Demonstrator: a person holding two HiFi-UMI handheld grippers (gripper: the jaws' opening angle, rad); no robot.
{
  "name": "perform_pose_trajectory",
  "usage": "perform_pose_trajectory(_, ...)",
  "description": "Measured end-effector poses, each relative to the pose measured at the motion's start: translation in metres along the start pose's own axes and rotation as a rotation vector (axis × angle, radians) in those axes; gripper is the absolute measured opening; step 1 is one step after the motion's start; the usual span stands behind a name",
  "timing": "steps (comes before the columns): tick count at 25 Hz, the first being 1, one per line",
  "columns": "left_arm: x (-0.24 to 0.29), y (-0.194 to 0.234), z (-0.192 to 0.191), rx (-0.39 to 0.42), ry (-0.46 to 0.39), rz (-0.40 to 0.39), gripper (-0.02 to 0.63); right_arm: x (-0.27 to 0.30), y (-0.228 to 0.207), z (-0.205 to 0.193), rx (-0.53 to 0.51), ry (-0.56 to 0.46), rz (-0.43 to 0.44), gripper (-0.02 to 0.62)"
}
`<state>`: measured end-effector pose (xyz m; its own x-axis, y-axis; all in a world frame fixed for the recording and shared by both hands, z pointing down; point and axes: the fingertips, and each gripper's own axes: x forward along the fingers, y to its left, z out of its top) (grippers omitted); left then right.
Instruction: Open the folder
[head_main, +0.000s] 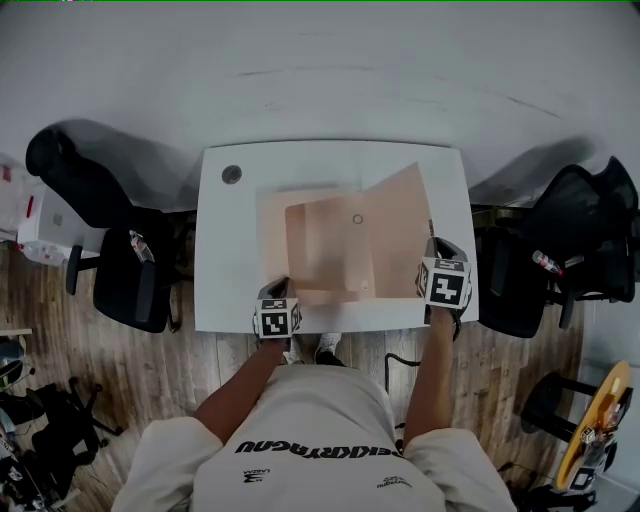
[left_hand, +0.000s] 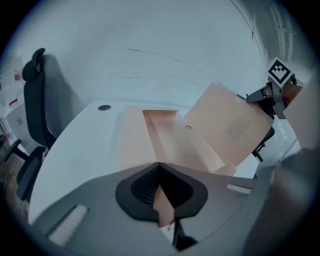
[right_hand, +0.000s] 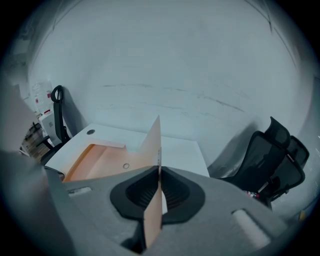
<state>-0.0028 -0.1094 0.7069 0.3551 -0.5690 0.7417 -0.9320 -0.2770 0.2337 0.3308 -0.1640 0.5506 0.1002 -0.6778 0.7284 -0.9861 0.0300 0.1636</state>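
Note:
A peach paper folder (head_main: 325, 255) lies on the white table (head_main: 228, 250), its inner pocket and a small round snap (head_main: 358, 219) showing. Its right cover flap (head_main: 402, 232) stands raised and tilted, and my right gripper (head_main: 432, 250) is shut on the flap's near right edge. In the right gripper view the flap (right_hand: 152, 137) runs edge-on between the closed jaws (right_hand: 159, 170). My left gripper (head_main: 277, 290) is shut on the folder's near left edge. In the left gripper view a strip of the folder (left_hand: 162, 202) sits pinched between its jaws (left_hand: 159, 165).
A round cable hole (head_main: 232, 174) sits at the table's far left corner. Black office chairs stand at the left (head_main: 110, 235) and right (head_main: 575, 250) of the table. A white wall rises behind it. The person's torso is at the near table edge.

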Motion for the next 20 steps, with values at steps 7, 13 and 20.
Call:
perform_pose_trajectory(7,-0.002,-0.002,0.002,-0.007,-0.019,-0.017,-0.002,-0.002,0.003,0.001,-0.040,-0.009,-0.001,0.025)
perform_pose_trajectory(13,-0.005,-0.001,0.005,-0.027,-0.059,-0.036,-0.002,-0.005,0.011,0.003,-0.070,-0.019,0.015,0.080)
perform_pose_trajectory(20,-0.011,-0.005,0.009,-0.019,-0.086,-0.054,-0.002,-0.015,0.023,0.008,-0.049,-0.057,0.057,0.101)
